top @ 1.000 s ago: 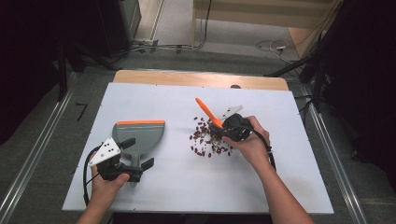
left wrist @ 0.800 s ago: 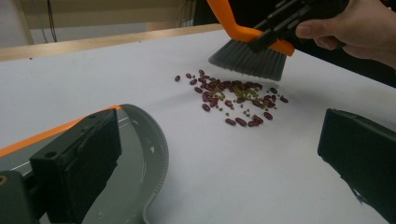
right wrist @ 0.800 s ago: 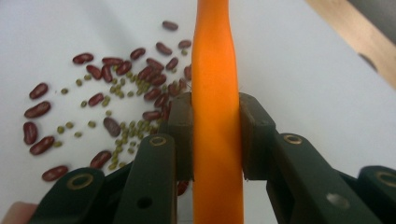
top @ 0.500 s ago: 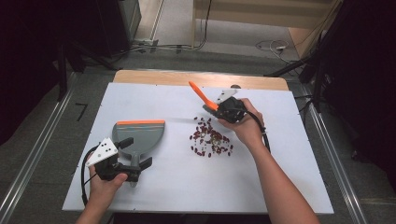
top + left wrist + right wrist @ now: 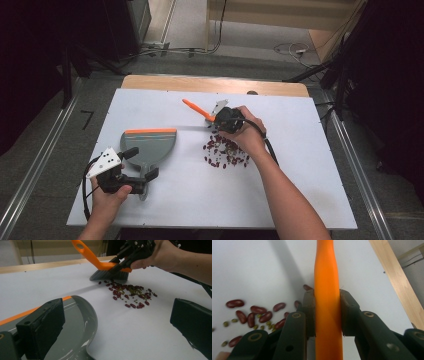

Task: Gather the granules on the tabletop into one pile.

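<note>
**Mia:** White board on a wooden table (image 5: pixel 210 84), grey floor all around. What does the high view show?

**Ben:** Near the middle lies a pile of beans (image 5: pixel 226 151). The right gripper (image 5: pixel 223 119) sits just above the pile, pinching the orange brush (image 5: pixel 199 110). At lower left lies the grey dustpan (image 5: pixel 149 146), well apart from the beans. The left gripper (image 5: pixel 131 175) is at the pan's handle, but whether it pinches it cannot be told from up there.

**Mia:** And the left gripper view?

**Ben:** Its two black jaws stand wide apart at the bottom corners. The pan's rim curves between them, at lower left. The brush's grey bristles (image 5: pixel 109 275) touch the board at the top middle, right behind the beans.

**Mia:** And the right gripper view?

**Ben:** The jaws squeeze the orange handle in the middle. Red and small green beans lie at the left.

**Mia:** Which step is it?

**Ben:** Probably the start of a sweep. Next the brush likely has to push the beans toward the pan, and the pan may need to come closer, with its edge flat on the board.
</note>
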`<action>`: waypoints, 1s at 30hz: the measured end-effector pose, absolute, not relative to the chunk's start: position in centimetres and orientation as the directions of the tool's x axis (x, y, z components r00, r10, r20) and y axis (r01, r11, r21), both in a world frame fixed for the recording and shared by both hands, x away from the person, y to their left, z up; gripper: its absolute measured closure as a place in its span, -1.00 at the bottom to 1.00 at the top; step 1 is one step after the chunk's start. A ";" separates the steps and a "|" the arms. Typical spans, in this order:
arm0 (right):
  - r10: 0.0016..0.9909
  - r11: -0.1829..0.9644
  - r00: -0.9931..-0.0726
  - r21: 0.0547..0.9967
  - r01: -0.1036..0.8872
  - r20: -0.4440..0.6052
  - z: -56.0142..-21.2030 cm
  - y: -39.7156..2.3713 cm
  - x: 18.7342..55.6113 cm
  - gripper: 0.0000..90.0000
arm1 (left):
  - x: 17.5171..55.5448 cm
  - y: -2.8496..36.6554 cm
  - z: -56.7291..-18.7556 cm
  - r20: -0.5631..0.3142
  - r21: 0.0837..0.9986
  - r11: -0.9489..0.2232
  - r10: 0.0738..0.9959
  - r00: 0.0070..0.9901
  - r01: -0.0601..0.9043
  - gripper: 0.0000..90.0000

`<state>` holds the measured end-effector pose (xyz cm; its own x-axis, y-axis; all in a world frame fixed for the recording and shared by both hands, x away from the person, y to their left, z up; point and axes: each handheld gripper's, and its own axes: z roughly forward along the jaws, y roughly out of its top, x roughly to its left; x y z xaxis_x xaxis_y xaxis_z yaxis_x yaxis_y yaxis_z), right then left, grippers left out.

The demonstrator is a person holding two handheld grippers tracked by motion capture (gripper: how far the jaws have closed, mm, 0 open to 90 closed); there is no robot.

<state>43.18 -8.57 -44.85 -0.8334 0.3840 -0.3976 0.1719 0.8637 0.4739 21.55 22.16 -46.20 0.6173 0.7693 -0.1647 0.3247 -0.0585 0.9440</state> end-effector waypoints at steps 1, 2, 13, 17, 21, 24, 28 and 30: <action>0.382 0.862 -0.837 0.478 0.170 -0.391 -44.8 -8.6 43.0 0.54 | 21.6 22.1 -46.2 -0.163 0.944 -0.060 0.769 0.618 0.324 -1.00; 0.387 0.857 -0.840 0.484 0.176 -0.381 -44.8 -8.7 42.7 0.54 | 21.6 22.1 -46.2 -0.163 0.944 -0.060 0.769 0.619 0.323 -1.00; 0.330 0.870 -0.871 0.476 0.132 -0.363 -44.8 -8.9 40.0 0.53 | 21.6 21.8 -46.1 -0.159 0.944 -0.066 0.768 0.620 0.324 -1.00; 0.309 0.873 -0.880 0.475 0.112 -0.361 -44.9 -9.1 39.1 0.53 | 21.6 21.9 -46.2 -0.158 0.943 -0.068 0.768 0.621 0.324 -1.00; 0.292 0.876 -0.886 0.473 0.096 -0.360 -44.9 -9.2 38.3 0.53 | 21.7 21.8 -46.2 -0.158 0.943 -0.071 0.766 0.623 0.326 -1.00; 0.280 0.878 -0.889 0.472 0.085 -0.361 -44.9 -9.3 37.9 0.53 | 21.7 21.6 -46.3 -0.159 0.942 -0.072 0.765 0.624 0.329 -1.00; 0.267 0.879 -0.892 0.471 0.071 -0.365 -45.0 -9.5 37.4 0.53 | 21.7 21.6 -46.3 -0.154 0.941 -0.079 0.765 0.625 0.329 -1.00; 0.262 0.878 -0.892 0.474 0.063 -0.368 -45.0 -9.6 37.2 0.53 | 21.7 21.6 -46.3 -0.154 0.941 -0.079 0.765 0.625 0.329 -1.00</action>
<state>37.19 -9.58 -45.02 -0.8921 0.2625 -0.3677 0.0630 0.8782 0.4741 21.72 21.57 -46.32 0.6250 0.7653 -0.1540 0.3289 -0.0792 0.9410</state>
